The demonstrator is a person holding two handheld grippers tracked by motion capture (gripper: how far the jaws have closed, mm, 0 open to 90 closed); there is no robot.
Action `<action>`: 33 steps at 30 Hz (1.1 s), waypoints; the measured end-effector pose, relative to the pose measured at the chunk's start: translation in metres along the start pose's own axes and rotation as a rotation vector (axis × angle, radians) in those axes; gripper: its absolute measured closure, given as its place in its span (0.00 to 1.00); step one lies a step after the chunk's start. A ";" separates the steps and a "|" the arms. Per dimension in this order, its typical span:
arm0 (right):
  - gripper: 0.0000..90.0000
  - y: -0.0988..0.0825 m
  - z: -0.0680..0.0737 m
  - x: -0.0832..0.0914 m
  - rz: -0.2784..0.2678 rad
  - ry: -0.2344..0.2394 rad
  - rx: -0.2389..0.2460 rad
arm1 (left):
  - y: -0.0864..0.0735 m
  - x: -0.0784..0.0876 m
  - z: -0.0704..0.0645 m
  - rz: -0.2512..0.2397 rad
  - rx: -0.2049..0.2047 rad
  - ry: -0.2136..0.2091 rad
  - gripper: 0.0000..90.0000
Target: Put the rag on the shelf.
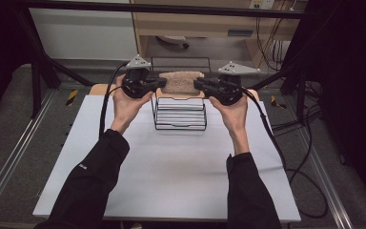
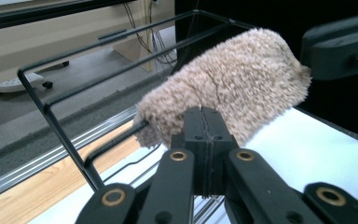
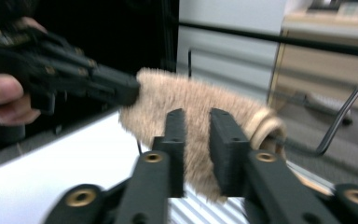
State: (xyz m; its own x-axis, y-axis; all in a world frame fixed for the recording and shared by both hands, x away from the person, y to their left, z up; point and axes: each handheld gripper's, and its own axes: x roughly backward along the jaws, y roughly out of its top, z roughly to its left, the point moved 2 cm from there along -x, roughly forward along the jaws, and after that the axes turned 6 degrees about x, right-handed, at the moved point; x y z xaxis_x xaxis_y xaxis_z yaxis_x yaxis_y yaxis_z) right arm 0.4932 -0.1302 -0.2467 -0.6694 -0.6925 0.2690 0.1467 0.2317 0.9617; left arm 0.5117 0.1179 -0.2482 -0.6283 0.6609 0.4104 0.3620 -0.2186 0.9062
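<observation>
Left gripper [image 2: 204, 154] was pinched shut on the fuzzy tan towel [image 1: 181, 82] over the wire rack [image 1: 180, 125] near the table's [image 1: 171, 176] far edge, right gripper [image 3: 196, 154] looked slightly parted around it, so I'd lower both ends evenly.

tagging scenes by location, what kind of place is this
Probably a lab or data-recording workspace: a white table framed by metal rails, cables trailing over a carpeted floor, and a wooden desk behind.
</observation>
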 end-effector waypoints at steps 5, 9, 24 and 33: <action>0.99 -0.013 0.001 -0.007 0.069 -0.009 -0.008 | -0.009 0.000 -0.003 0.008 -0.019 0.001 1.00; 1.00 -0.023 -0.004 -0.011 0.096 -0.036 -0.026 | -0.014 -0.004 -0.003 0.022 -0.026 0.011 1.00; 0.98 -0.028 -0.006 -0.014 0.084 -0.052 -0.029 | -0.017 -0.007 0.002 0.012 -0.005 0.020 0.99; 0.88 -0.024 -0.002 0.003 0.061 -0.043 -0.034 | -0.025 0.009 0.003 0.026 0.017 0.012 0.83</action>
State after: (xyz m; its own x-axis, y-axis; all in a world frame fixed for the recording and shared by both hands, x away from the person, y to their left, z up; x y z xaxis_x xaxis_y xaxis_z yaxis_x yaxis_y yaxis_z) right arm 0.4890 -0.1396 -0.2688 -0.6887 -0.6481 0.3250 0.2124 0.2482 0.9451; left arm 0.4996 0.1317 -0.2673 -0.6268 0.6462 0.4354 0.3902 -0.2233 0.8932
